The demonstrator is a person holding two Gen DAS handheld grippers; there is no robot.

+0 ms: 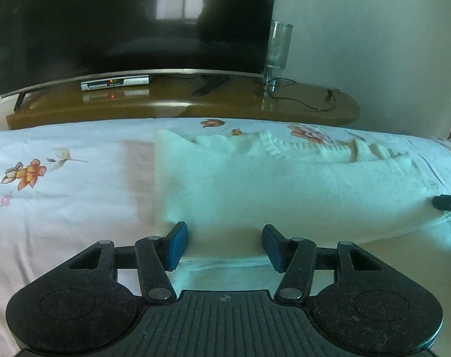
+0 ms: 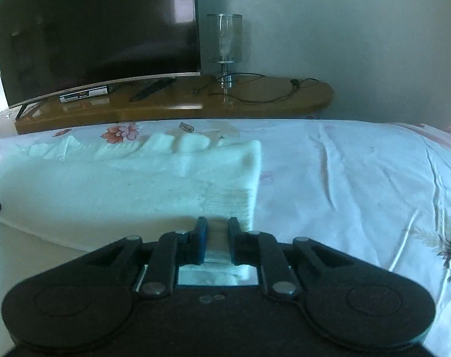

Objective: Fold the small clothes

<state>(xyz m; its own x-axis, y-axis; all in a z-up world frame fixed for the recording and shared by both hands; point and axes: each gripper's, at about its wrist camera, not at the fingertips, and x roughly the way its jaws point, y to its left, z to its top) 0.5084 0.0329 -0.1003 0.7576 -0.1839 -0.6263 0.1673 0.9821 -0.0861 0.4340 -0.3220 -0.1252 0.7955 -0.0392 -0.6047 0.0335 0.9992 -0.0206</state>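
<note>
One white garment point(image 1: 285, 190) on floral bedsheet point(image 1: 62, 196), left claw point(image 1: 225, 245) wide open, right claw point(image 2: 216, 239) narrowed around its edge.

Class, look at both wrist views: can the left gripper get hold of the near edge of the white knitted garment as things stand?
Probably yes. The left gripper is open, its fingers either side of the white knitted garment's near edge on the floral bedsheet, with nothing between them. The right gripper works the other end.

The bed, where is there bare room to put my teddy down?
Bare floral bedsheet lies right of the white knitted garment, out to the bed edge. More lies left of it. The middle is crowded: the garment, plus the left tool and right tool at its near edge.
</note>
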